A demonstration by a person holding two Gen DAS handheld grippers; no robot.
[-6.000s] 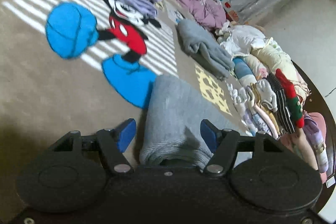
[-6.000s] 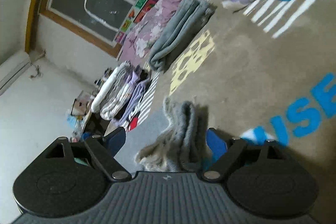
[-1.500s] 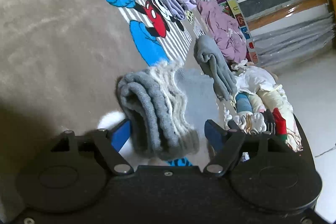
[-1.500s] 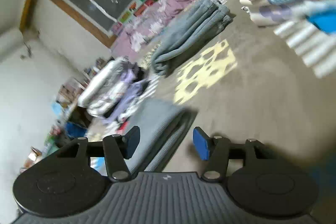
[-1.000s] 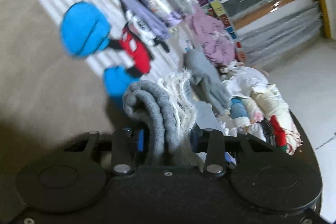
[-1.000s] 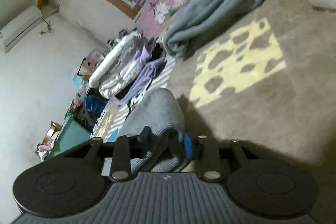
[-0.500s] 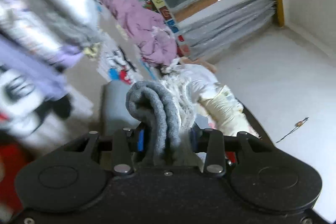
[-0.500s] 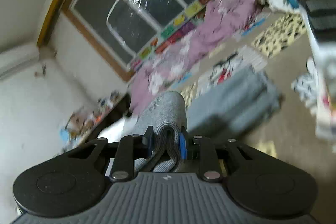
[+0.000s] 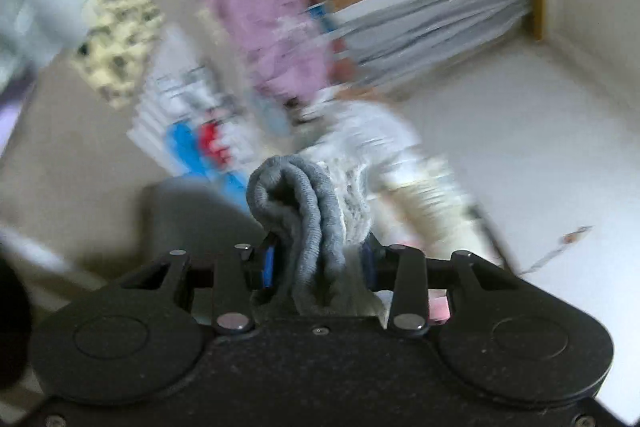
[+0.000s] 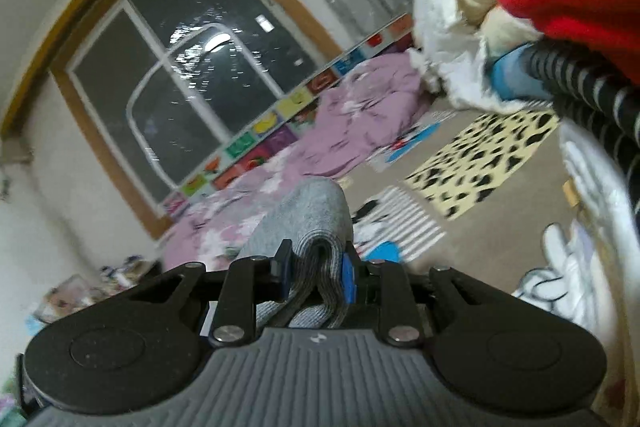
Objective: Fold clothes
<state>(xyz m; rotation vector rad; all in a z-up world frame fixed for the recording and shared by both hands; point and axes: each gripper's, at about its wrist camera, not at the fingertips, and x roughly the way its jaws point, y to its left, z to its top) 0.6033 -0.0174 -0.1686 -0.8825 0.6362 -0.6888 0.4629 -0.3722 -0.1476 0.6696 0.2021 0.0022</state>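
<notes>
A thick, folded bundle of grey knitted fabric with a fleecy white lining (image 9: 316, 211) is being held clear of the floor by both tools at once. In the left wrist view the black left gripper with blue pads (image 9: 318, 267) is being kept narrow, its jaws pressed against the stacked layers of one end of the bundle. In the right wrist view the black right gripper with blue pads (image 10: 316, 273) is likewise being kept narrow, clamped on the rolled grey edge of the other end (image 10: 308, 223).

The folding of this garment is judged to be finished: several even layers are being shown at both ends, with nothing hanging loose. What is being left for it, by the look of things, is only the setting down, and the heavy blur in the left wrist view suggests that it is being carried.

Close to the right gripper, a heap of clothes, red, cream, white and black-and-white striped (image 10: 560, 19), is being shown; whether these are folded cannot be told. A rumpled purple flowered cloth (image 10: 352, 115) is lying along the wall below the dark window (image 10: 192, 67), on the beige patterned carpet (image 10: 480, 155), and appears unfolded, so more work is judged to be remaining.
</notes>
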